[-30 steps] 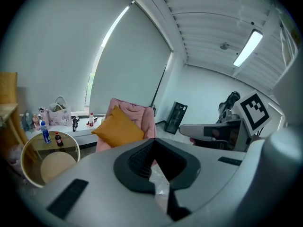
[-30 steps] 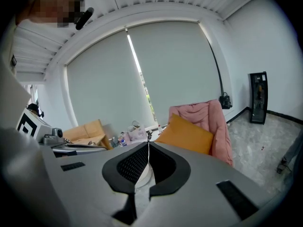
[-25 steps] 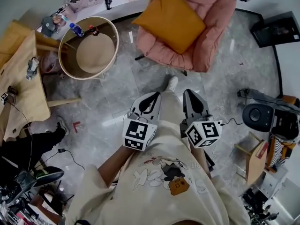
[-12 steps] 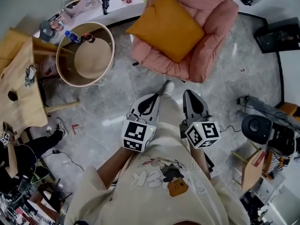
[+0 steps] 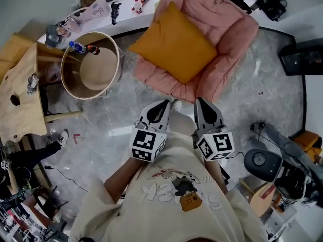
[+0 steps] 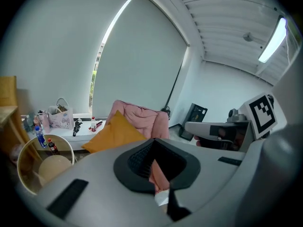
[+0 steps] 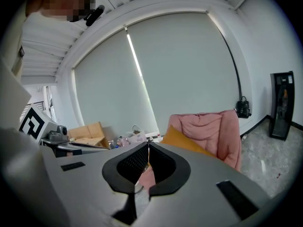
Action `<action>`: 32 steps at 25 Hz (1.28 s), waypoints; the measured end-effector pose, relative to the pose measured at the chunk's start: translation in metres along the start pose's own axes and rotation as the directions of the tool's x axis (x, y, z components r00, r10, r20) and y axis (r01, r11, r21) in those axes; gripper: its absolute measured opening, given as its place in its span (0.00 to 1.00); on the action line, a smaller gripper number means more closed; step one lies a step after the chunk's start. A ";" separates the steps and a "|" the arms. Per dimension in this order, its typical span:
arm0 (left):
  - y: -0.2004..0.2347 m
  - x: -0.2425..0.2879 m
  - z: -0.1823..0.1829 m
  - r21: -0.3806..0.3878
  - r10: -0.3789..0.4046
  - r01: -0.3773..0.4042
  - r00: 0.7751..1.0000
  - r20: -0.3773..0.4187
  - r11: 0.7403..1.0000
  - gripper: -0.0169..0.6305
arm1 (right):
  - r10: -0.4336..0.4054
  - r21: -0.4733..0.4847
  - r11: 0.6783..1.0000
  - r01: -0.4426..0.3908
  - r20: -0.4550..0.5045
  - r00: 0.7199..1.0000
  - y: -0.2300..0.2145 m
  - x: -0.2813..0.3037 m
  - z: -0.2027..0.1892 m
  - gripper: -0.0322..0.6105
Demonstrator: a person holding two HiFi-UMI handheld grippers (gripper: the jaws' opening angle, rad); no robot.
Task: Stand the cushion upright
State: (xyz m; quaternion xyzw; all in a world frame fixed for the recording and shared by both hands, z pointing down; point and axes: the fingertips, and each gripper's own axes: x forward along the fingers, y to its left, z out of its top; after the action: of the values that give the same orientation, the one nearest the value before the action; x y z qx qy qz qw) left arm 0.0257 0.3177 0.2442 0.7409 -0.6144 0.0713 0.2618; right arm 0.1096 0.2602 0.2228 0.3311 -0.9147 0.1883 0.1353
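An orange cushion lies tilted back on the seat of a pink armchair, one corner pointing up toward the backrest. My left gripper and right gripper are held side by side just short of the chair's front edge, both shut and empty. In the left gripper view the cushion leans on the armchair beyond the shut left gripper. The right gripper view shows the cushion against the chair, past the closed right gripper.
A round wooden side table with bottles stands left of the chair. Further left is a wooden table. A white ledge with a bag runs behind. Black gear and cables lie at the right. Another person's leg shows at the lower left.
The armchair and cushion have slid down and grown nearer in the head view as both grippers moved toward them. Both pairs of jaws stay shut.
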 end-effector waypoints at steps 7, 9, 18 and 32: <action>-0.005 0.061 0.010 -0.033 0.107 -0.107 0.994 0.009 0.994 0.04 | 0.138 -0.056 0.989 -0.139 -0.029 0.990 -0.049 0.030 0.015 0.09; -0.003 0.072 0.009 -0.061 0.134 -0.134 0.991 0.003 0.989 0.04 | 0.163 -0.069 0.984 -0.167 -0.051 0.985 -0.057 0.039 0.015 0.09; 0.036 0.094 0.004 -0.230 0.247 -0.238 0.969 0.012 0.944 0.06 | 0.214 -0.096 0.968 -0.231 -0.162 0.963 -0.076 0.091 0.009 0.09; 0.118 0.173 -0.011 -0.376 0.271 -0.259 0.962 -0.024 0.889 0.27 | 0.199 -0.138 0.961 -0.239 -0.250 0.947 -0.121 0.192 0.026 0.26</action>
State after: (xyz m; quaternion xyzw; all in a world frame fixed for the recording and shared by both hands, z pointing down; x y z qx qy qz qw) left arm -0.0436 0.1592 0.3628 0.5871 -0.7157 -0.0236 0.3775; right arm 0.0426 0.0568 0.3023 0.1902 -0.9360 0.1627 0.2476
